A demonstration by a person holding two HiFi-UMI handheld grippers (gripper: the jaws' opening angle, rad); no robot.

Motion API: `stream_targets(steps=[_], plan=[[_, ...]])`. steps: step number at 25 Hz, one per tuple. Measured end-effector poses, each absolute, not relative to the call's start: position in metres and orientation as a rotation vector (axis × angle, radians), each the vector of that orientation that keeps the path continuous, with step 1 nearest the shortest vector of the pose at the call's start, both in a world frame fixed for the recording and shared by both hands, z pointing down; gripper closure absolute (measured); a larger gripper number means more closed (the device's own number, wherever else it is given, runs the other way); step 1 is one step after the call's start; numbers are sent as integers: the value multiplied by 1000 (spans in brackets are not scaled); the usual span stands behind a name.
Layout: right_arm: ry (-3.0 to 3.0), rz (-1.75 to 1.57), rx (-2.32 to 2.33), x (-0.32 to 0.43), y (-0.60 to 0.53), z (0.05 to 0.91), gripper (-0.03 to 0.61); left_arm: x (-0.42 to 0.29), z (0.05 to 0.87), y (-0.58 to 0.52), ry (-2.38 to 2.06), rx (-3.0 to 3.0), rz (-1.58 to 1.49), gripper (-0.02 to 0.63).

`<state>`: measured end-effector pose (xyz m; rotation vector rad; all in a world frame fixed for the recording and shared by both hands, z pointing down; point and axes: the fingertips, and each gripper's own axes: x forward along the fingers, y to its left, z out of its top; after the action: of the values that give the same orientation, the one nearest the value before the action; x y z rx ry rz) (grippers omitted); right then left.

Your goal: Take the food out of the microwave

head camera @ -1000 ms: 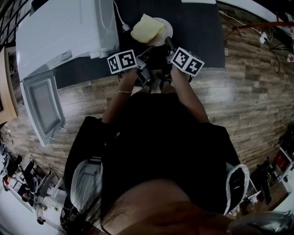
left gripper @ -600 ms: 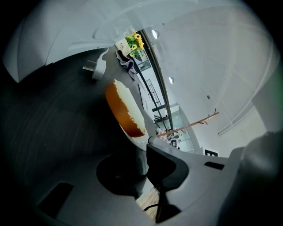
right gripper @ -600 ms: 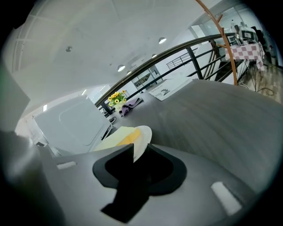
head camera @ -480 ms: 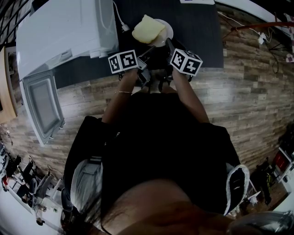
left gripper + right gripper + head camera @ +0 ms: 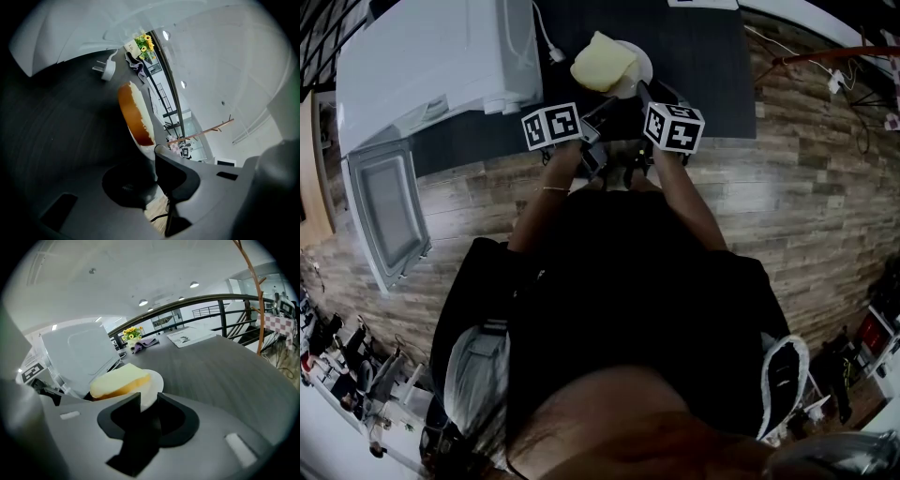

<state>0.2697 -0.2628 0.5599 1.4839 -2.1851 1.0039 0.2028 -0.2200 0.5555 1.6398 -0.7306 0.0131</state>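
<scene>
Overhead, head view alone places plate (image 5: 644, 62) with bread (image 5: 602, 64) on dark table (image 5: 703, 56), beside white microwave (image 5: 431, 66), door (image 5: 384, 211) swung open. Left gripper view: left gripper (image 5: 153, 154) clamped on plate rim. Right gripper view: right gripper (image 5: 149, 401) released, jaws just been opening, rim in gap. Microwave cavity hidden; jaw tips hard to make out overhead.

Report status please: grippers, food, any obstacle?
Left gripper clamped on plate rim. Right gripper jaws just been opening, rim between. Bread on plate, out of microwave. No obstacle seen.
</scene>
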Motion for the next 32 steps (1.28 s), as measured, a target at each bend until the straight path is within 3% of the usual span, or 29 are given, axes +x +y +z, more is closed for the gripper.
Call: stream_targets(steps=[27, 32], plan=[[-2195, 974, 1524, 275, -263, 553, 500, 209, 543, -207, -677, 1747, 50, 551], [-2207, 931, 1583, 283, -267, 541, 577, 208, 536, -214, -717, 1797, 33, 570]])
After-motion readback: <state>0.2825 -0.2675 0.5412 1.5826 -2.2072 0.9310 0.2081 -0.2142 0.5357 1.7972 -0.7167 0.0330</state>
